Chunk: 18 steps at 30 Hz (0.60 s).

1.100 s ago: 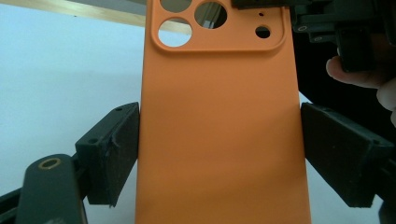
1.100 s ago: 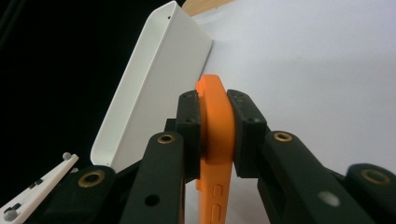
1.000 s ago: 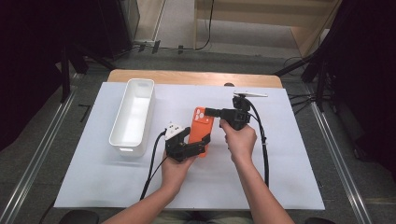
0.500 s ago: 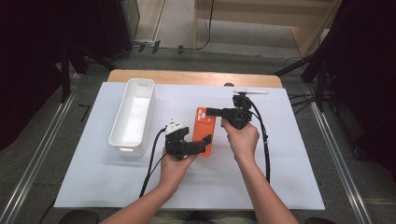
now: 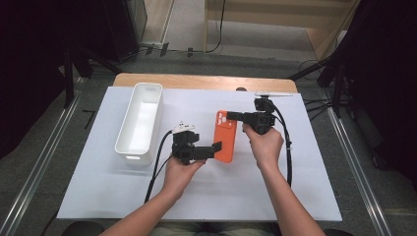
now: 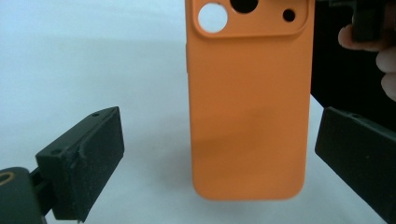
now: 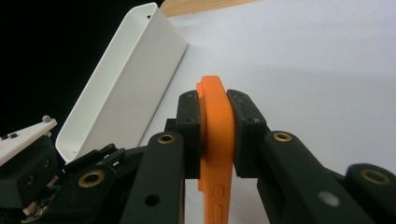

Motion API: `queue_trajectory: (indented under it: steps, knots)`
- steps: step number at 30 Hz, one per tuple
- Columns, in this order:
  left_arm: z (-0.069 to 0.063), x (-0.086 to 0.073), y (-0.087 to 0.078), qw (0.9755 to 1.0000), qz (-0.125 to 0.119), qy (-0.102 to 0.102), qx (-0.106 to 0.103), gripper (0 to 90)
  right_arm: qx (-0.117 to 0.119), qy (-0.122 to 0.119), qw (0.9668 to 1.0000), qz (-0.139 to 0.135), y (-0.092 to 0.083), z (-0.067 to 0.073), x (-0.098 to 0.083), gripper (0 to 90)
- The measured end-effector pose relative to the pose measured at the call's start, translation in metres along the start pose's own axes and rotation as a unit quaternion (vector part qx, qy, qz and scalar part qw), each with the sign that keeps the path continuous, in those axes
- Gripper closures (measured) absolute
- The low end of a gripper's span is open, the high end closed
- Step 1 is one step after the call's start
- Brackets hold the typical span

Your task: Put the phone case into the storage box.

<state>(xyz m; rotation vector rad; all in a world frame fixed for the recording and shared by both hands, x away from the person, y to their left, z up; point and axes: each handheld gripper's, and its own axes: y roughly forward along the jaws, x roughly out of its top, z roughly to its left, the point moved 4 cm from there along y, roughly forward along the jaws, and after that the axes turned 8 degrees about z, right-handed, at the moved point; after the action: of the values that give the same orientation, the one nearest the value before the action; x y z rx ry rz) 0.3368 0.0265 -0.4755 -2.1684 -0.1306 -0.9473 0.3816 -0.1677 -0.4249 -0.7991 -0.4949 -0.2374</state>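
Observation:
An orange phone case point(image 5: 226, 140) hangs over the white sheet with its camera cut-outs at the far end. My right gripper point(image 5: 231, 117) is shut on the case's far edge; in the right gripper view its pads point(image 7: 189, 135) clamp the orange rim point(image 7: 211, 91) from both sides. My left gripper point(image 5: 216, 148) sits at the case's near end. Its jaws have just been opening and now stand wide. In the left gripper view the case point(image 6: 250, 116) lies between the two pads point(image 6: 88, 158) without touching them.
A long white bin point(image 5: 140, 123) stands on the left of the sheet, also seen in the right gripper view as a white bin point(image 7: 126, 79). White paper point(image 5: 305, 187) covers the table, with a wooden edge point(image 5: 196, 81) at the far side. Black cables trail from both grippers.
The left gripper's jaws, closed at the case's near end a second ago, have spread apart. Both hands and the case have stayed in place.

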Motion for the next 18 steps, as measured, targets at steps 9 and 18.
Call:
queue_trajectory:
  steps: [9, 18]
  knots:
    - [0.006, 0.008, -0.003, 0.9986, 0.046, -0.012, -0.025, 1.2, -0.011, -0.008, 0.9999, -0.004, -0.012, -0.006, -0.001, 74.8]
    - [0.009, 0.012, -0.003, 0.9945, 0.096, -0.003, -0.041, 1.3, -0.015, -0.026, 0.9995, -0.007, -0.018, -0.008, -0.003, 74.8]
